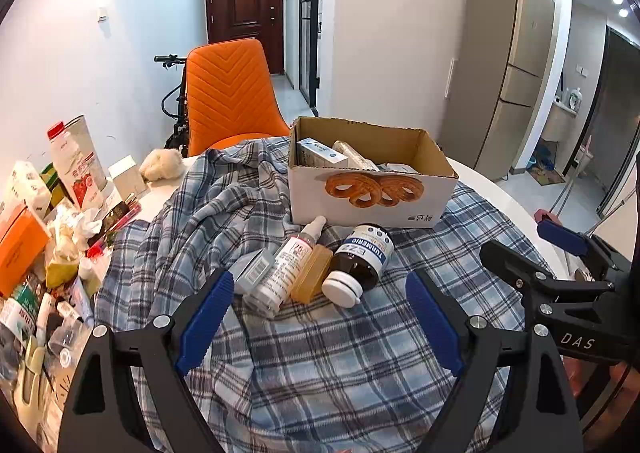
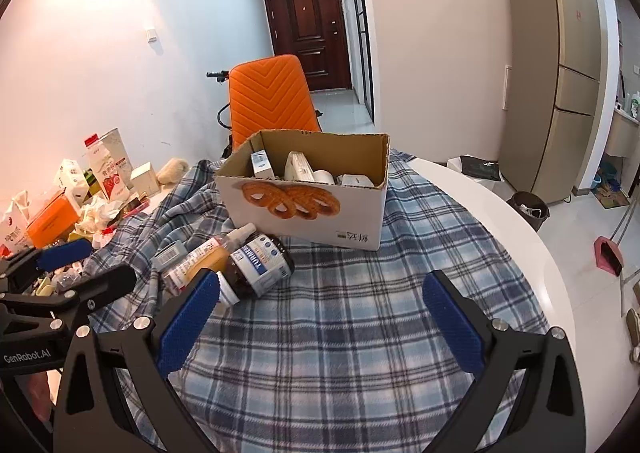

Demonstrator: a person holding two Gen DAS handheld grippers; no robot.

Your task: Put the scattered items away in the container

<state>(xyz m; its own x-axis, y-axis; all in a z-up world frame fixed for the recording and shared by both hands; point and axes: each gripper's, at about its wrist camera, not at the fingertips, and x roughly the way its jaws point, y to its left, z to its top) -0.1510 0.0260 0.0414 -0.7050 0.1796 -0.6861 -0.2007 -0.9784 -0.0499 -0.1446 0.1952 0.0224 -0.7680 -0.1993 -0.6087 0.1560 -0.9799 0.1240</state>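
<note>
A cardboard box [image 1: 372,189] printed with pretzels stands open on a plaid cloth and holds several small packs. In front of it lie a brown turmeric bottle [image 1: 360,261] with a white cap, a white spray bottle [image 1: 288,265], an amber bottle [image 1: 312,273] and a small grey box [image 1: 256,271]. My left gripper [image 1: 320,317] hovers open just short of them, nothing between its blue pads. In the right wrist view the box [image 2: 304,209] is ahead and the turmeric bottle [image 2: 260,265] lies by the left pad. My right gripper [image 2: 320,323] is open and empty.
A heap of cartons, packets and tissues [image 1: 60,221] crowds the table's left side. An orange chair [image 1: 228,93] stands behind the table. The white round table edge [image 2: 520,221] curves on the right, with floor and a bin [image 2: 528,209] beyond. A tall fridge [image 2: 560,73] stands far right.
</note>
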